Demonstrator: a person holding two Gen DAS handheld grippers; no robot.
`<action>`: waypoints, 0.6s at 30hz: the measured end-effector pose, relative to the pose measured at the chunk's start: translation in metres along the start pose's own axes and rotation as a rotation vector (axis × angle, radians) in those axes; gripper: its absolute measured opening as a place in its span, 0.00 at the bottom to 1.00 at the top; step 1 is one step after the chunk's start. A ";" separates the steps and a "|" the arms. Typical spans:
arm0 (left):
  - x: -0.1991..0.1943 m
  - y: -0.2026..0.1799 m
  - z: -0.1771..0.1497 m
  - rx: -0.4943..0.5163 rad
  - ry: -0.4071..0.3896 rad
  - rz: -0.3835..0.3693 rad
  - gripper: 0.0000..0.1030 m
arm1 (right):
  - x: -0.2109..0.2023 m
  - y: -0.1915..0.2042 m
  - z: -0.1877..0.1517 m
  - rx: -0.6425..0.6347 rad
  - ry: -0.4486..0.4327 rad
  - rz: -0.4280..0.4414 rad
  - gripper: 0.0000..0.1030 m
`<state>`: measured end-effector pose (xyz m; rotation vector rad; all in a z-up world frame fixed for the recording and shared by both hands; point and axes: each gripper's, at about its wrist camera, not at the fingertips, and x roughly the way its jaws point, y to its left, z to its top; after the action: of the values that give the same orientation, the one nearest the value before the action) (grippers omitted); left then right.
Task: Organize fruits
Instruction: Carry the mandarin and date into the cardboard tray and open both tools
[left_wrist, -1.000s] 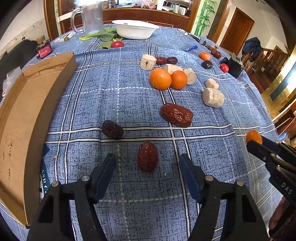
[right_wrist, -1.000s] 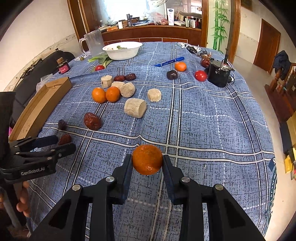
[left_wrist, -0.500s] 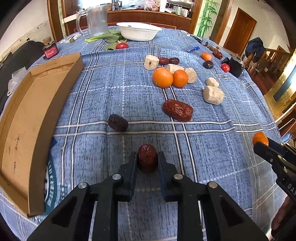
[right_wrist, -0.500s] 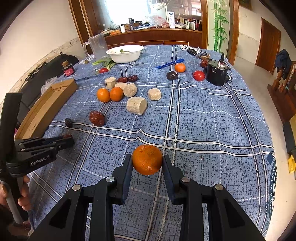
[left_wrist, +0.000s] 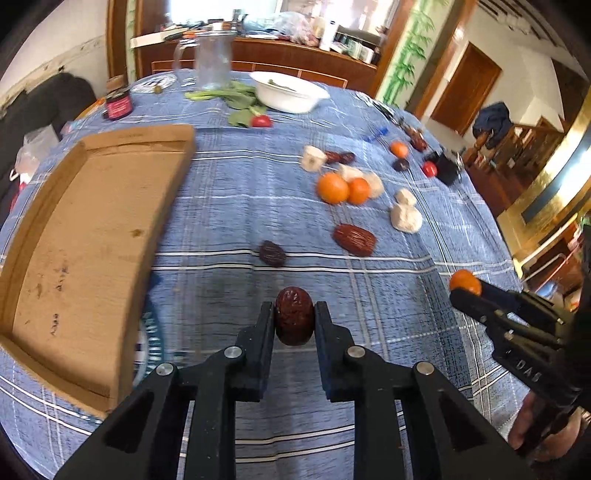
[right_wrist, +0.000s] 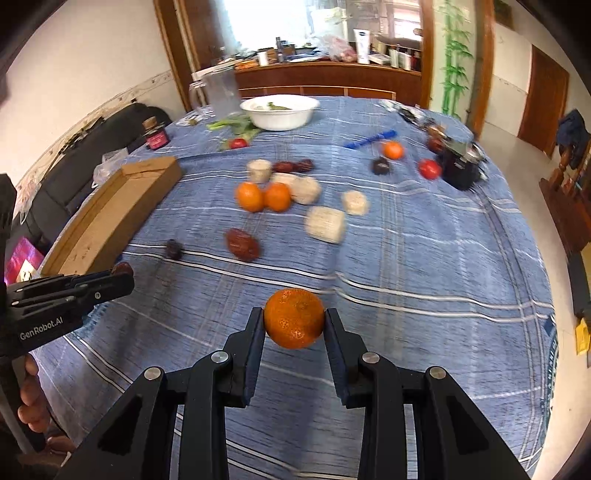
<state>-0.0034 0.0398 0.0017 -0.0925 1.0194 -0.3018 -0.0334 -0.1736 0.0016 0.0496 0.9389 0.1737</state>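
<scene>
My left gripper (left_wrist: 294, 317) is shut on a dark red date (left_wrist: 294, 314), lifted a little off the blue checked tablecloth (left_wrist: 236, 206). My right gripper (right_wrist: 294, 325) is shut on an orange mandarin (right_wrist: 294, 323) held above the cloth; that mandarin (left_wrist: 464, 281) shows at the right edge of the left wrist view. An empty cardboard tray (left_wrist: 85, 240) lies to the left. On the cloth remain a small dark date (left_wrist: 272, 253), a large red date (left_wrist: 354, 240), two oranges (left_wrist: 332, 188) and pale chunks (left_wrist: 406, 218).
At the back stand a white bowl (left_wrist: 288, 96), a clear jug (left_wrist: 212, 61), leafy greens (left_wrist: 229, 96), a red-lidded jar (left_wrist: 118, 105) and a red tomato (left_wrist: 261, 121). Far right lie another orange (right_wrist: 392, 150), a dark plum (right_wrist: 379, 165), a red tomato (right_wrist: 429, 168) and a black pot (right_wrist: 460, 168).
My left gripper closed on the red date and lifted it, swinging left toward the cardboard tray. My right gripper rose slightly, still holding the mandarin.
</scene>
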 end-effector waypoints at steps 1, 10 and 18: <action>-0.004 0.008 0.001 -0.009 -0.005 -0.001 0.20 | 0.001 0.007 0.002 -0.008 0.001 0.005 0.34; -0.040 0.098 0.002 -0.086 -0.082 0.087 0.20 | 0.026 0.117 0.037 -0.135 0.018 0.123 0.34; -0.044 0.185 -0.004 -0.172 -0.066 0.201 0.20 | 0.059 0.215 0.061 -0.245 0.043 0.242 0.34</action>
<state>0.0098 0.2294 -0.0046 -0.1540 0.9788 -0.0275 0.0226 0.0503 0.0162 -0.0679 0.9467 0.5142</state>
